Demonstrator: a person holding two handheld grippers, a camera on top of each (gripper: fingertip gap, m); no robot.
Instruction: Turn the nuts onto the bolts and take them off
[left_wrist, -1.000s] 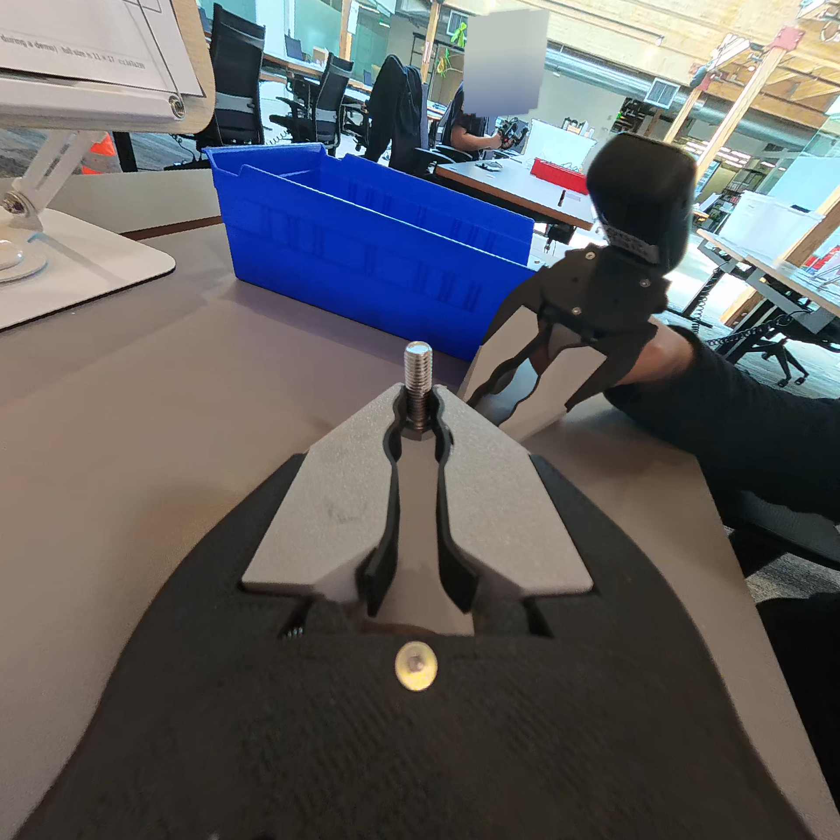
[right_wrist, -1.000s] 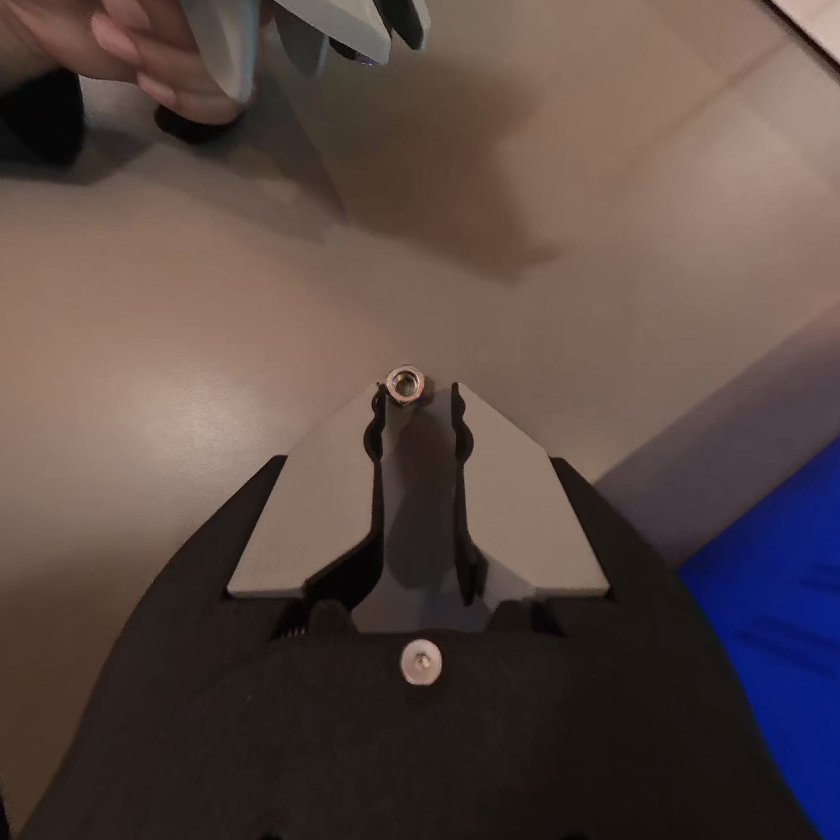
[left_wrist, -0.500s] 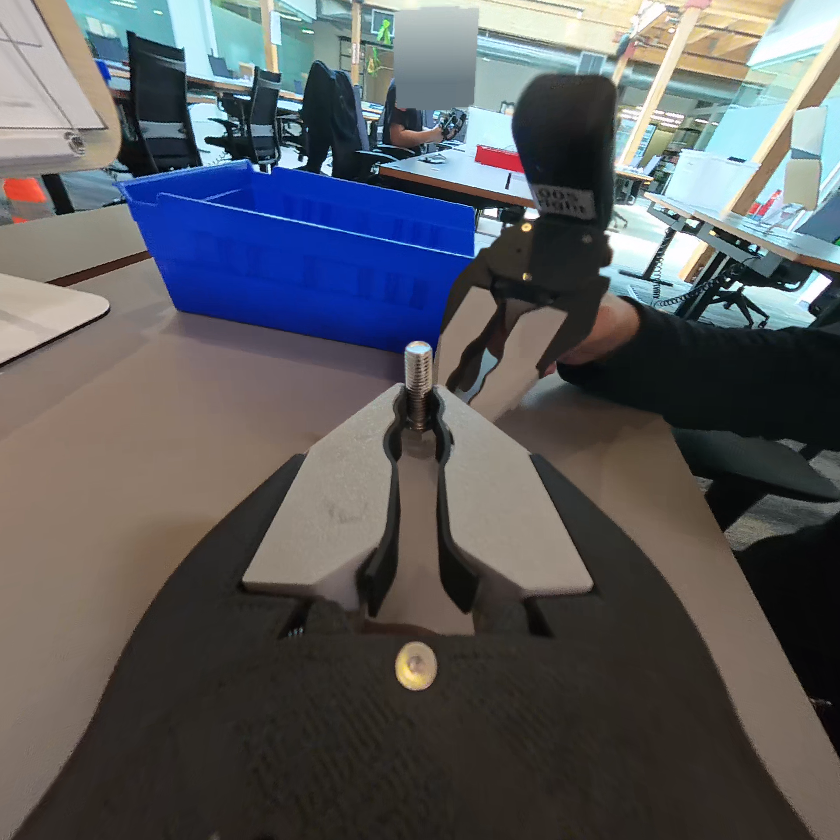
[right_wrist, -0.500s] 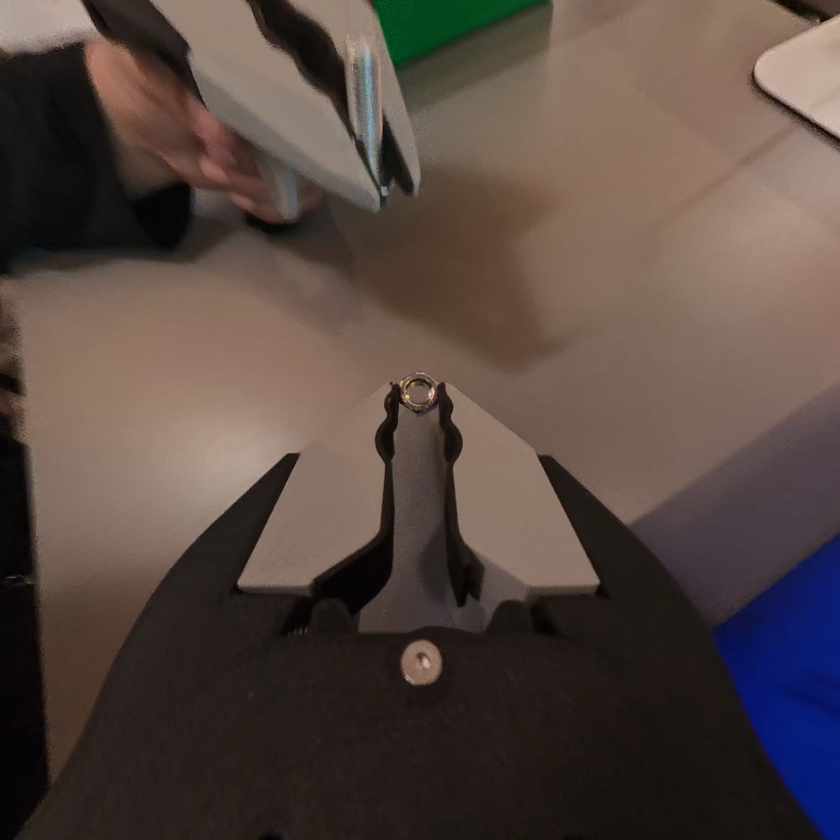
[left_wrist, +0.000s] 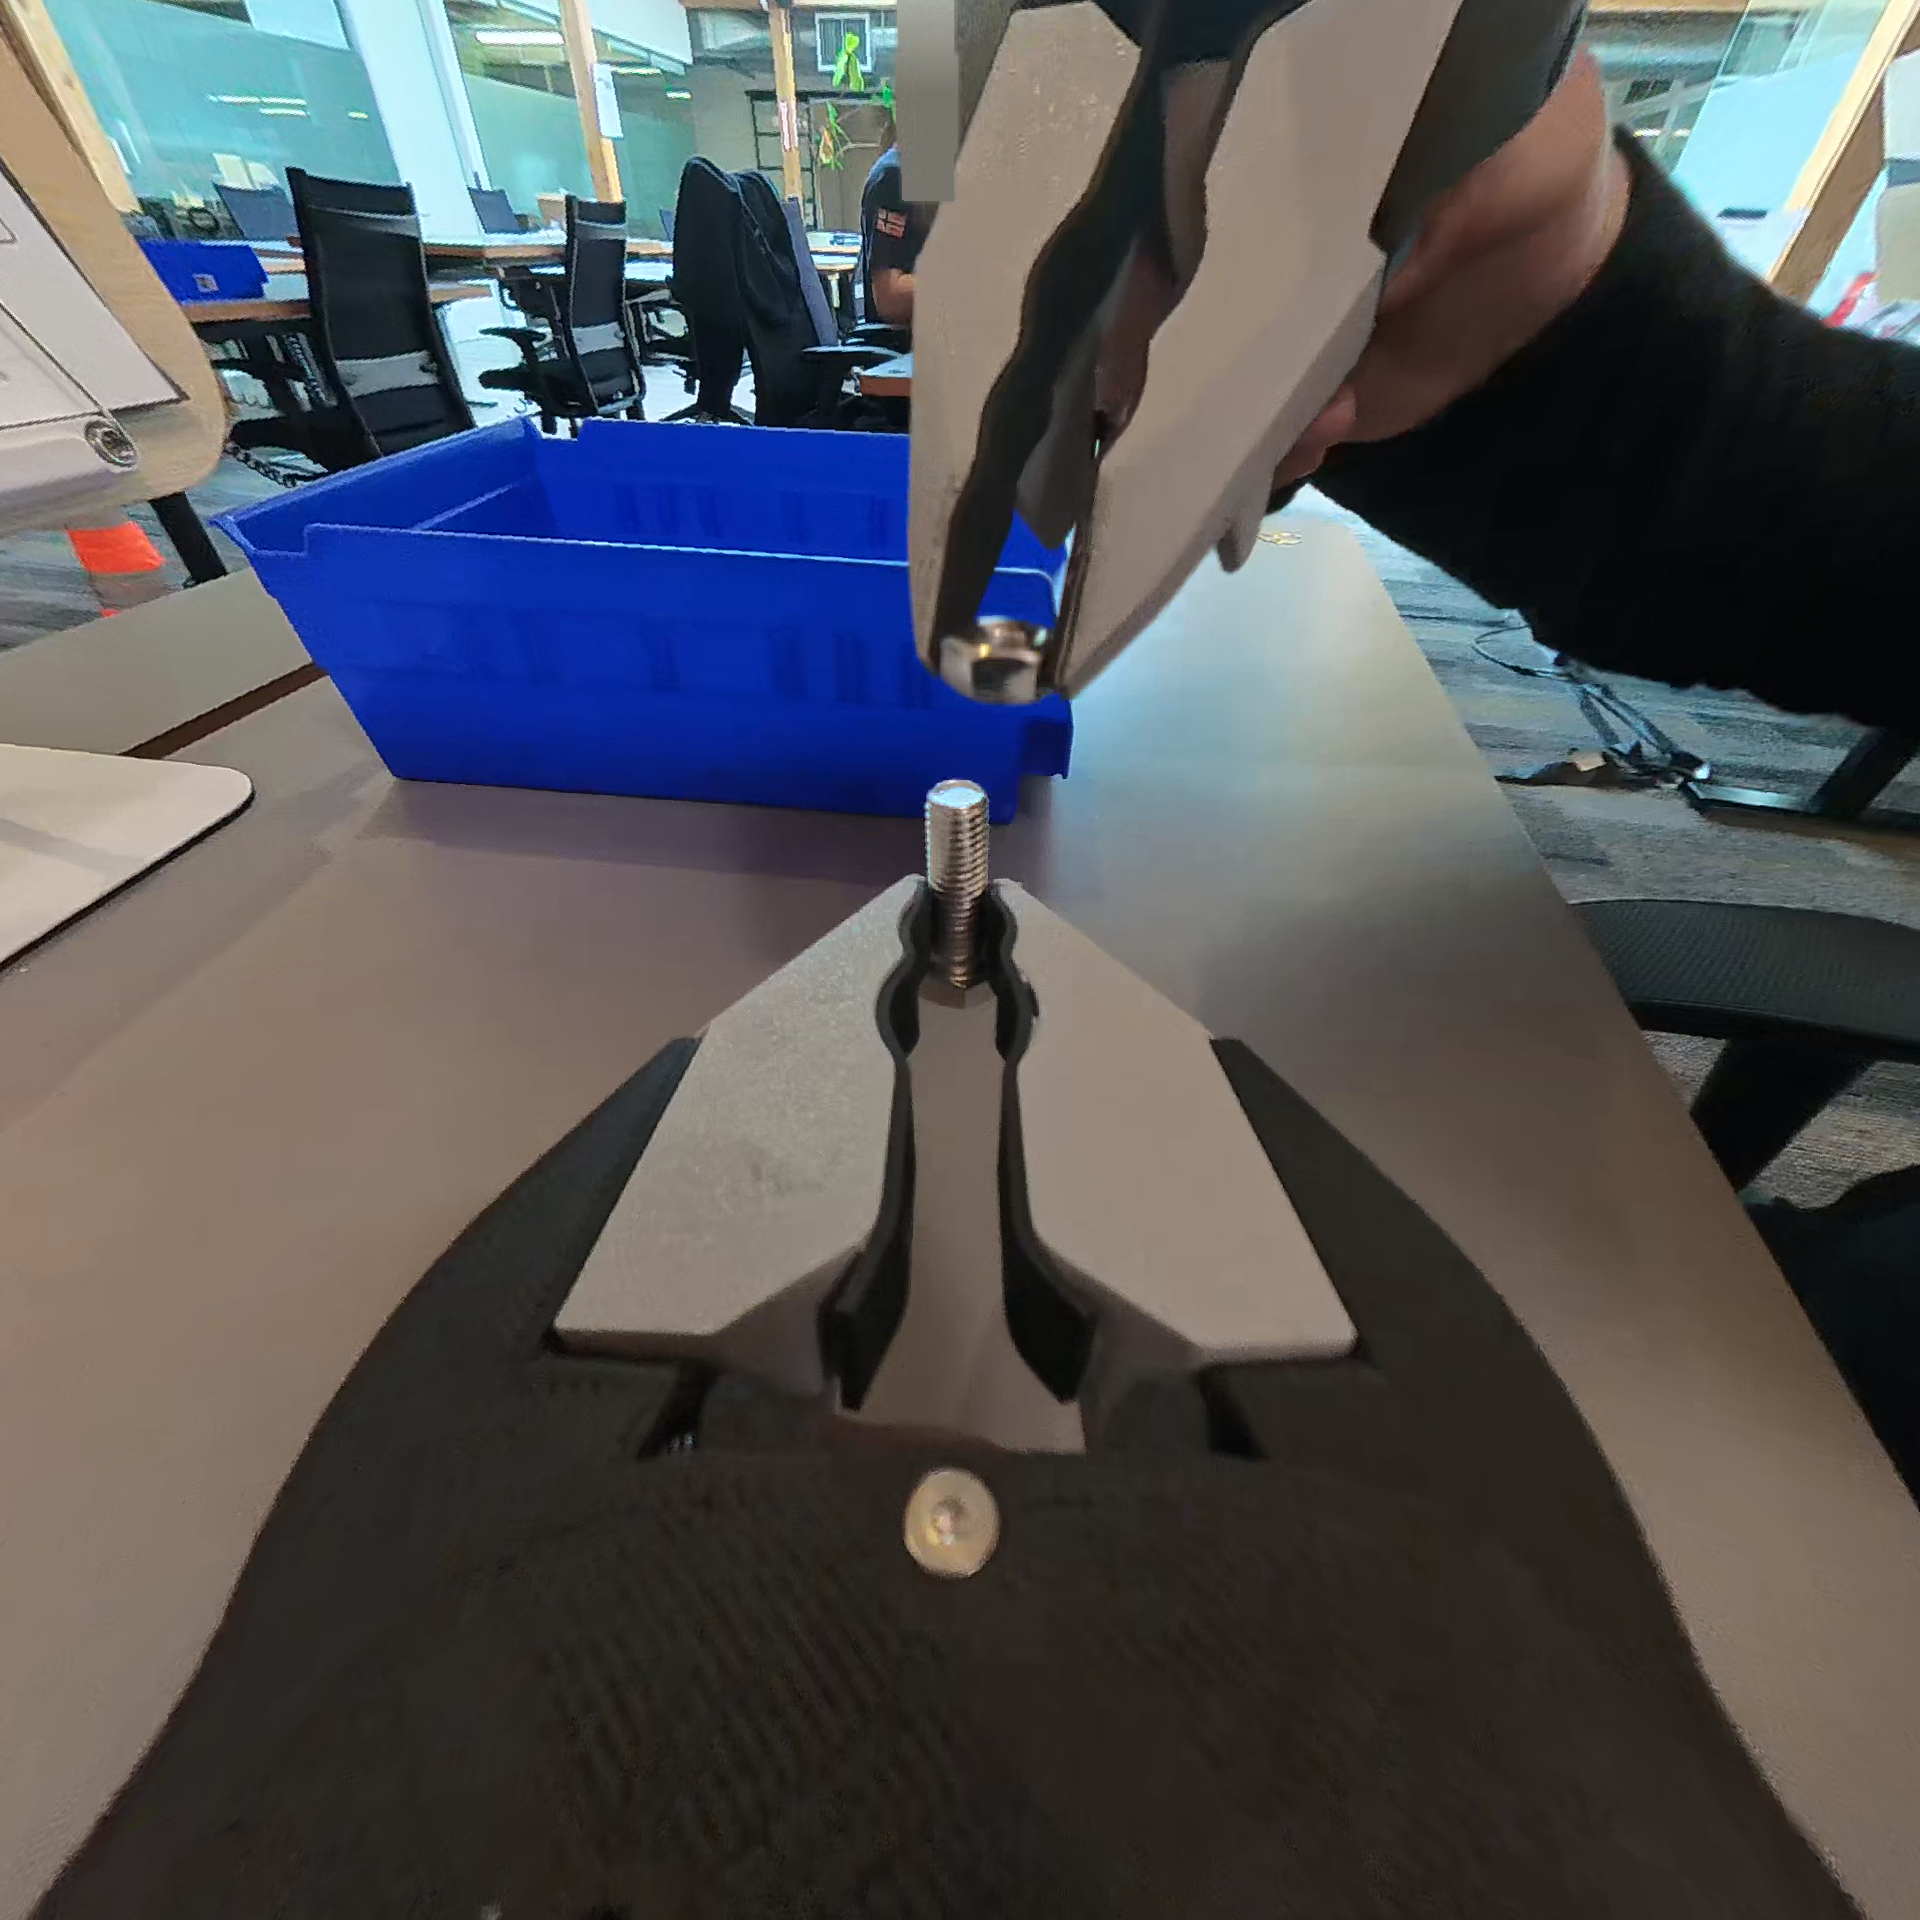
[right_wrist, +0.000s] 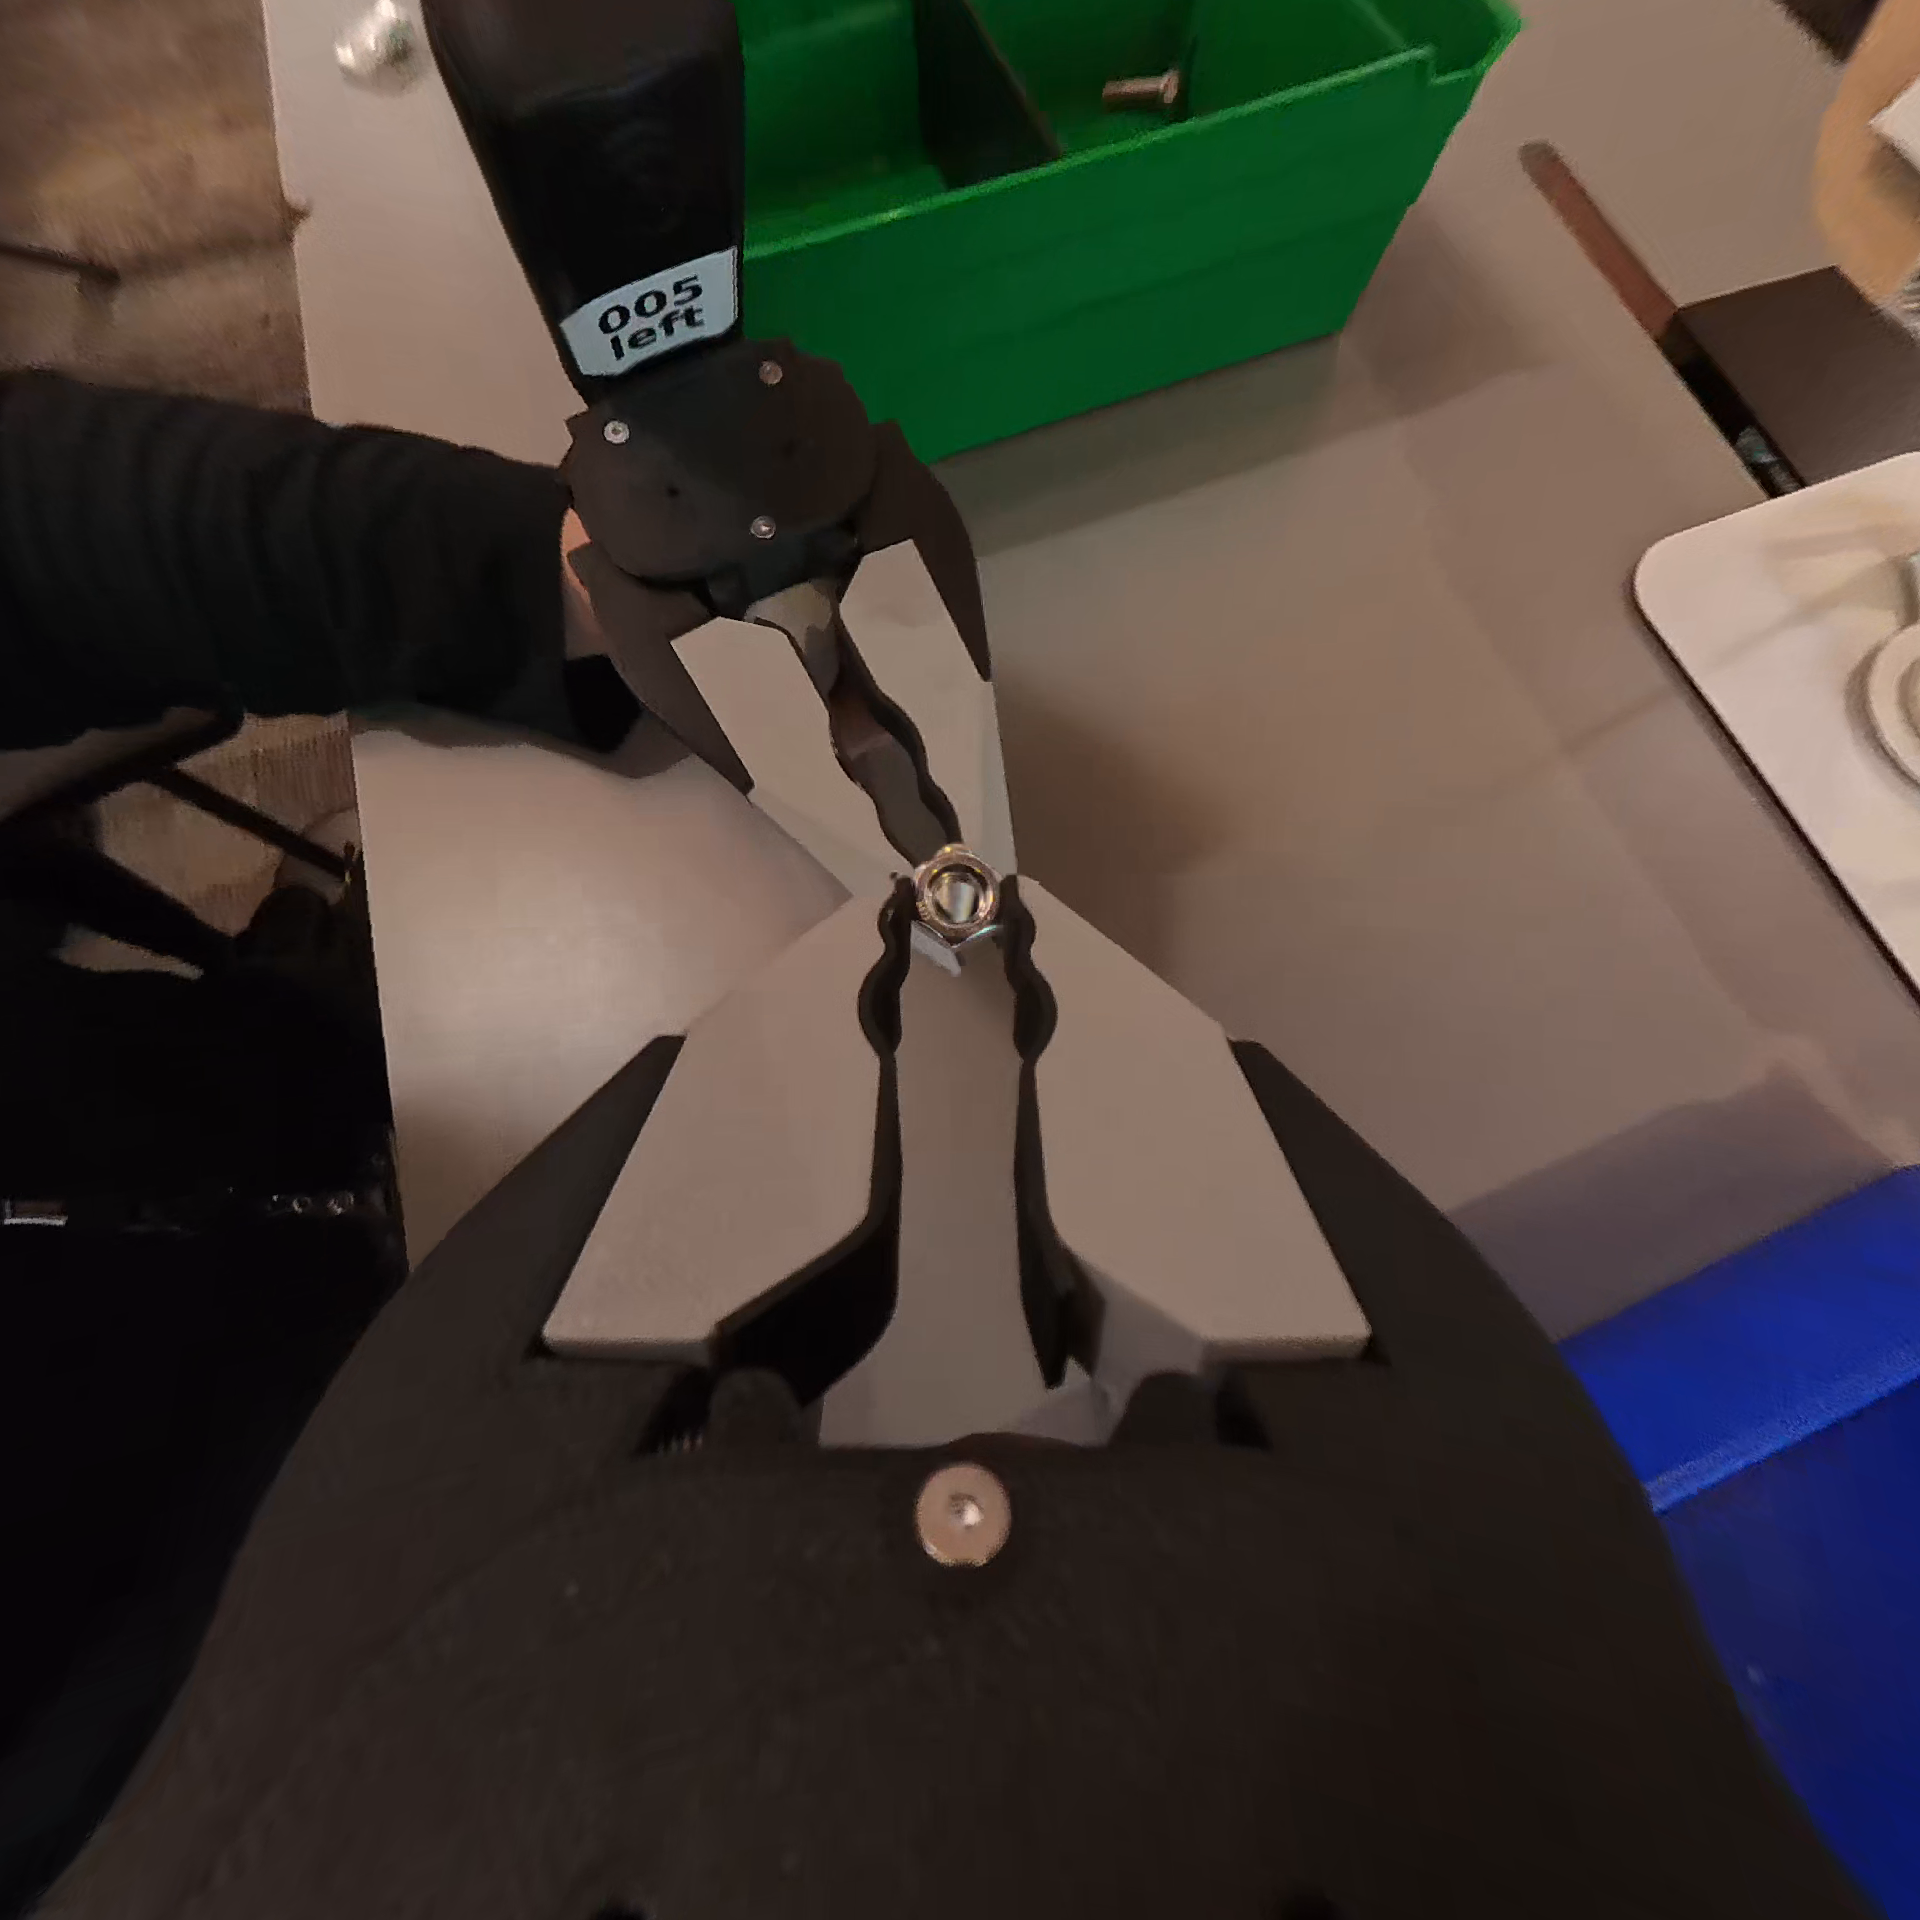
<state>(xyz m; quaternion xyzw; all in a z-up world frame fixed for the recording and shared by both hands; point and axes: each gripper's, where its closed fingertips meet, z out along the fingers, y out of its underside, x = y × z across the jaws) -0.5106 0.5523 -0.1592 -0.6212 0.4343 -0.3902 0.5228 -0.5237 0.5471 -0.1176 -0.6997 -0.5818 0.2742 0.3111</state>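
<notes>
Above the grey table (left_wrist: 520, 987), the left gripper (left_wrist: 957, 935) clenched an upright bolt (left_wrist: 956, 857) by its lower shank, while the right gripper (left_wrist: 995, 665) pinched a nut (left_wrist: 992, 663) directly over the bolt's tip, apart from it, with a blue bin (left_wrist: 623, 644) behind.

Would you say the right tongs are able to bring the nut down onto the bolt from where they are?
Probably yes: the right tongs grip the nut right above the upright bolt, nothing between.

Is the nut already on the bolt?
No, the nut hangs in the right gripper above the bolt, with a clear gap between them.
</notes>
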